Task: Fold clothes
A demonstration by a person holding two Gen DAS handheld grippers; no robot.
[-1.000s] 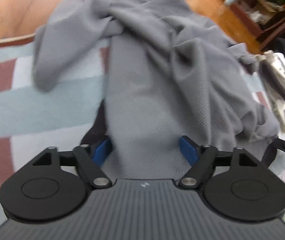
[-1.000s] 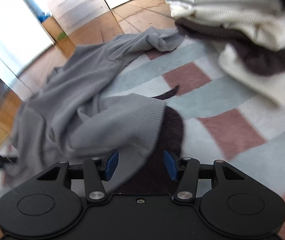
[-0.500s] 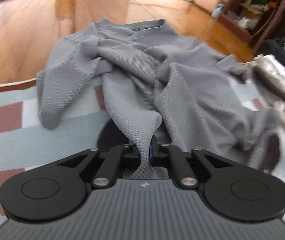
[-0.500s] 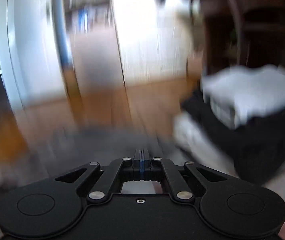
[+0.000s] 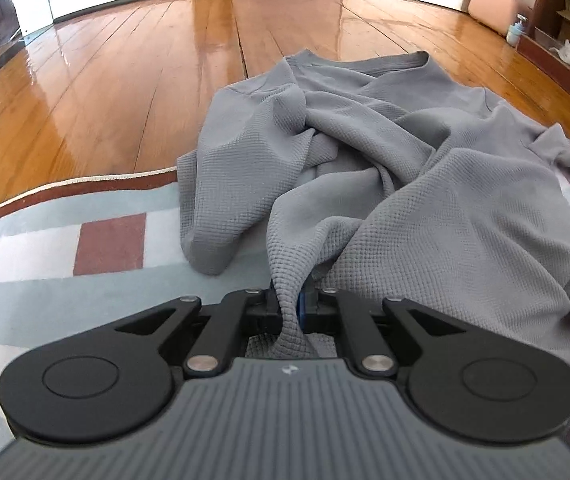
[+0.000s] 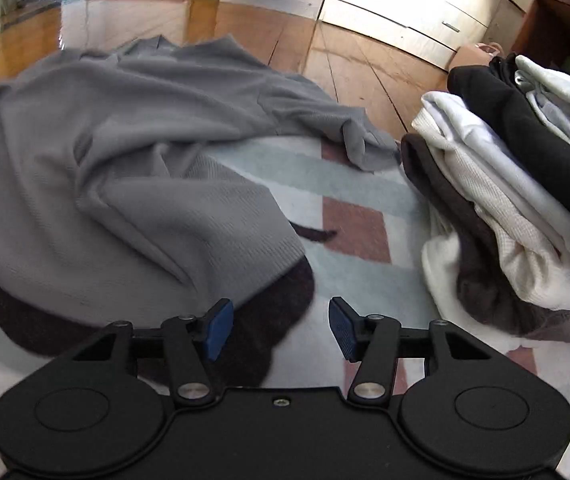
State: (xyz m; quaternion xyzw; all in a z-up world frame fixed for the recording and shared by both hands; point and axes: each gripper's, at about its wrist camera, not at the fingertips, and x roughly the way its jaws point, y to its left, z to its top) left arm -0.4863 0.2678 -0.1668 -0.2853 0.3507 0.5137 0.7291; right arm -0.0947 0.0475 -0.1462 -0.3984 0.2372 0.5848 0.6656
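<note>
Since a second ago the left gripper (image 5: 293, 306) has closed on a fold of the grey waffle-knit shirt (image 5: 425, 184), which then only lay between its open pads, and the right gripper (image 6: 277, 328) has shut and is now opening again. In the left wrist view the pinched fold rises to the jaws, and the rest of the shirt lies crumpled, partly on the striped rug (image 5: 65, 240) and partly (the collar end) on the wooden floor (image 5: 125, 88). In the right wrist view the blue pads (image 6: 216, 328) stand apart with nothing between them, just beside the shirt's hem. A pile of folded clothes (image 6: 505, 200) lies on the rug at the right.
</note>
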